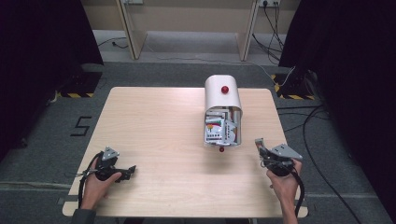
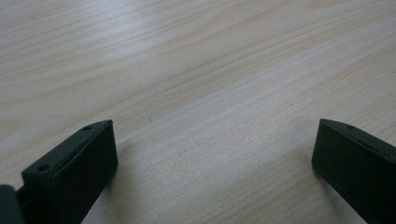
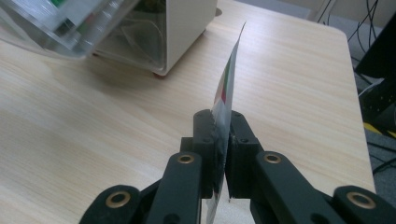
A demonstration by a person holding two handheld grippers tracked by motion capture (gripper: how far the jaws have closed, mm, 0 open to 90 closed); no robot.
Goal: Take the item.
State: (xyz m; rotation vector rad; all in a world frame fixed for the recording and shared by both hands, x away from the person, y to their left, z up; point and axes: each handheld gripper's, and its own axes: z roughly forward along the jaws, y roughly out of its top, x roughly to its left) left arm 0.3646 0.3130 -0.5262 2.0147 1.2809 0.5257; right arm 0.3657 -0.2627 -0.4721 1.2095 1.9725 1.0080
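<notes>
The right gripper point(image 3: 223, 140) is clenched on a thin card point(image 3: 227, 88), which it holds edge-on above the table point(image 1: 154, 130) near the right edge, a little in front of the box. The left gripper point(image 2: 212, 154) is released, its jaws wide apart over bare wood near the front left corner, holding nothing. The biggest risk is probably that the card bends or slips, because only its lower part sits between the pads and the rest stands free; a hard push against the table or against the box could fold it. It could also turn in the grip if it meets an edge at an angle. The card looks like glossy printed paper, flat and stiff enough to stand, with red and green print on its face. The box point(image 1: 222, 112) stands toward the back right part of the table, well apart from the left gripper. It has a rounded cream cover, smooth and matt, with a small red knob point(image 1: 224, 89) on top, and a clear plastic front flap point(image 1: 223, 135) lowered open, through which more printed cards show. The table is pale wood with fine straight grain and rounded corners. The clear flap juts toward the right gripper, so a careless approach might knock it.
</notes>
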